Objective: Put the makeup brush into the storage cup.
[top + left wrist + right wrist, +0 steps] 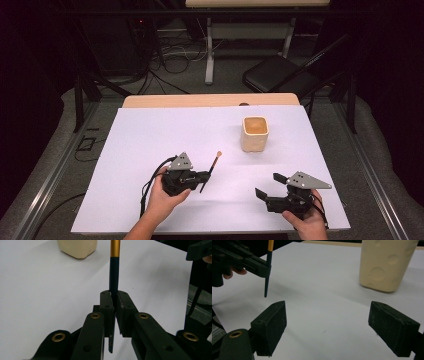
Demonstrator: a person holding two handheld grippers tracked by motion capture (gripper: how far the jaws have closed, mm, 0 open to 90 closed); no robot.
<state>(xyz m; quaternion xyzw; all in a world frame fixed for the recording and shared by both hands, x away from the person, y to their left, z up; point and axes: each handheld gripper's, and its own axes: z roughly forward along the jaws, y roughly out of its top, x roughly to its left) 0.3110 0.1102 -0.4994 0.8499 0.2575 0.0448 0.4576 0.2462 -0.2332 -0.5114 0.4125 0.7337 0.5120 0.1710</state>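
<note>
So the dark brush (pixel 210 170) sits pinched in the left gripper (pixel 204 176), lifted off the white table (pixel 150 135) near its front edge, cream cup (pixel 255 133) further back right, right gripper (pixel 267 186) gaping, holding nothing.

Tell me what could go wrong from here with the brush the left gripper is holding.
The left gripper pinches the brush on its thin dark handle, so the brush may pivot or slip between the jaws. The cup looks light and stands free on the white table cover; a brush tip that catches its rim could tip or push it. The right gripper hangs open away from the cup, so nothing steadies it.
</note>
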